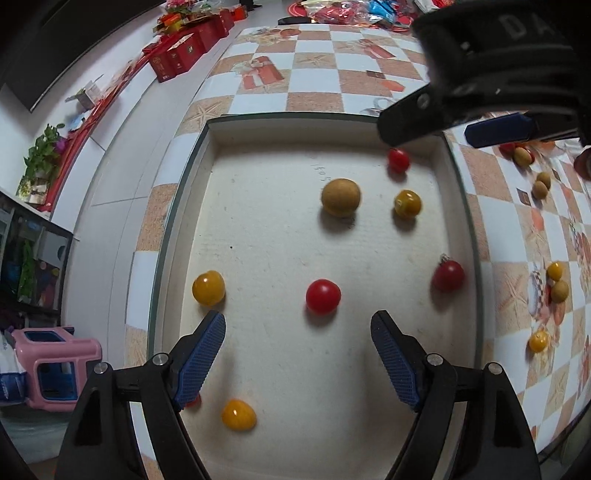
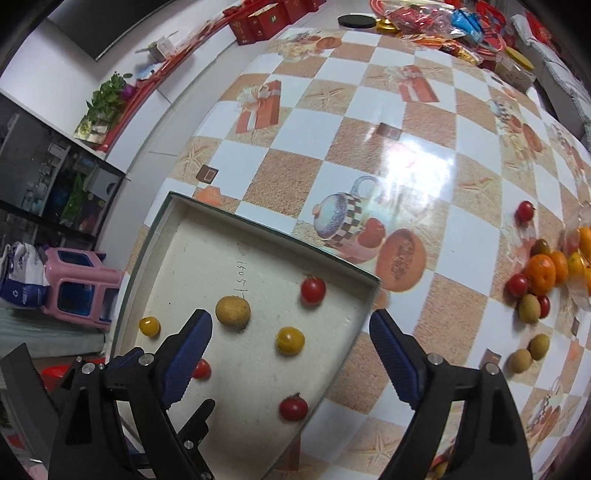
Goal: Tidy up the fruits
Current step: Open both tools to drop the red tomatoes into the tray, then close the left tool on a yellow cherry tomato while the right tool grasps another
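A shallow white tray [image 1: 192, 173] [image 2: 258, 230] holds several small fruits: red tomatoes [image 1: 322, 296] [image 2: 313, 290], yellow tomatoes [image 1: 208, 287] [image 2: 290, 340] and a brown longan [image 1: 340, 196] [image 2: 232, 309]. My left gripper [image 1: 298, 325] is open and empty, low over the tray's near end. My right gripper [image 2: 290, 325] is open and empty above the tray's right edge; it shows in the left wrist view [image 1: 458, 125]. More fruit lies on the table at right: oranges [image 2: 541, 272], tomatoes [image 2: 525, 211] and longans [image 2: 520, 361].
The checkered tablecloth [image 2: 332, 140] covers the table. Red boxes [image 1: 177, 55] and snack packets [image 2: 443, 18] sit at the far end. A pink stool [image 1: 55, 365] and a shelf stand on the floor at left.
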### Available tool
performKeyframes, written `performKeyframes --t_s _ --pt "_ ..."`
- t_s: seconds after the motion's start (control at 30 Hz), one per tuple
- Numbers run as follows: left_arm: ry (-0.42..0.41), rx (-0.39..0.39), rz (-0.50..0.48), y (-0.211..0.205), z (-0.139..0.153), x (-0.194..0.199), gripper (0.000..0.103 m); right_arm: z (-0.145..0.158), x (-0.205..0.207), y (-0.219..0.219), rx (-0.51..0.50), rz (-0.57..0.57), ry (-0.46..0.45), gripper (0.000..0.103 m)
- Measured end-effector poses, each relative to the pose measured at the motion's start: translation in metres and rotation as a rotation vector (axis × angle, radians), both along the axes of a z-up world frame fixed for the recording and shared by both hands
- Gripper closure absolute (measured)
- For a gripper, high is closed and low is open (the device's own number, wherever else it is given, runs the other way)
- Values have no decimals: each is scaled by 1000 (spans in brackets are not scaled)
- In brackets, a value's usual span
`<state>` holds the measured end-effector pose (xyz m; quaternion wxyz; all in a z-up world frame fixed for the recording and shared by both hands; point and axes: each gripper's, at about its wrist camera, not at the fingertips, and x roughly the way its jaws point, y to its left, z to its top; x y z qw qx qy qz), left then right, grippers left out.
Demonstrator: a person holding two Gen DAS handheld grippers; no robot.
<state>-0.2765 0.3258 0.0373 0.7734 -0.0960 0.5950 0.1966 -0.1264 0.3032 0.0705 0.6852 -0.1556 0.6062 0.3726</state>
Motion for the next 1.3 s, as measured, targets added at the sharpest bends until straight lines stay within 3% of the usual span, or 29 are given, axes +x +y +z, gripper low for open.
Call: performKeyframes --t_s 0.23,0.57,0.77,1.0,1.2,1.3 --pt "-21 6 -57 -27 14 -1 21 6 5 -60 -7 -115 2 13" --pt "-54 1 -196 -81 33 13 21 -14 7 -185 -87 -351 48 13" --pt "-54 -38 -295 -124 32 24 21 -24 12 -233 -122 -429 70 13" --pt "-34 -68 -376 -168 18 34 21 -31 18 -245 -129 -412 87 13" --pt "-23 -48 -393 -189 4 41 21 -36 22 -231 -105 -334 106 15" --pt "-24 -51 -351 -186 2 38 21 -42 23 -220 -101 -274 123 37"
